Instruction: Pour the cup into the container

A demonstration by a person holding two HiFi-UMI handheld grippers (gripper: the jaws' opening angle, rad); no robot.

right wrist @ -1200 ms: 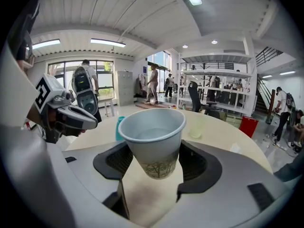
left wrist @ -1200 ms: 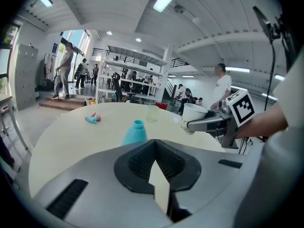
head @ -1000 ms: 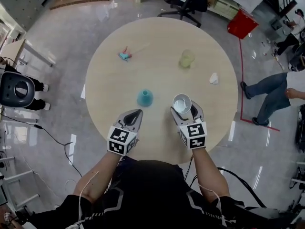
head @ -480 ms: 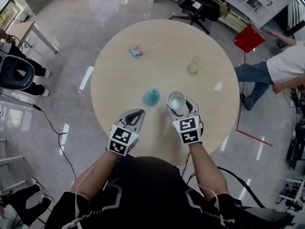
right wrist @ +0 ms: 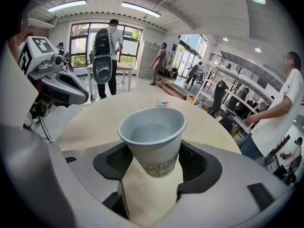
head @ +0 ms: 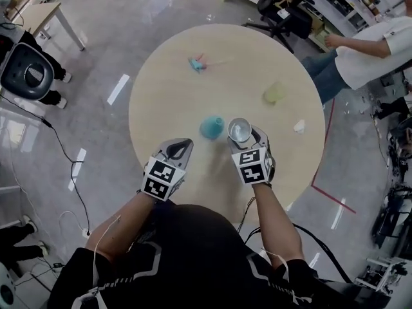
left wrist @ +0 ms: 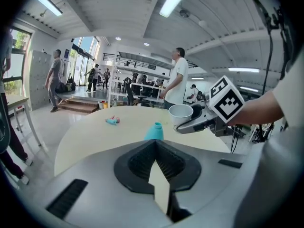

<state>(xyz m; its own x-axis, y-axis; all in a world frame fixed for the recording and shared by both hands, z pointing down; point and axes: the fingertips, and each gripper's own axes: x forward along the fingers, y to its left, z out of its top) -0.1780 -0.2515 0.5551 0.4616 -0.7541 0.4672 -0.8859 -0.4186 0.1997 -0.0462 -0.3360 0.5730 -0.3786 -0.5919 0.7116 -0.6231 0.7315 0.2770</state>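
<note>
Right gripper clamped on the lower wall of the paper cup. The cup is upright with its rim level, presumably so nothing spills before the tilt. Teal container stands just left of the cup on the table, mouth up. Left gripper, nearer and left, is clenched empty, apparently idle and clear of the pour.

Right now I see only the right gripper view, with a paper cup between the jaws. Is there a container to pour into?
Observer: Yes, the head view shows a teal container upright on the table, just left of your paper cup.
Operator: Is the other gripper holding anything?
Observer: No, the left gripper has its jaws shut, nothing between them.
Operator: Anything else nearby?
Observer: A pale green cup stands farther back on the right.
</note>
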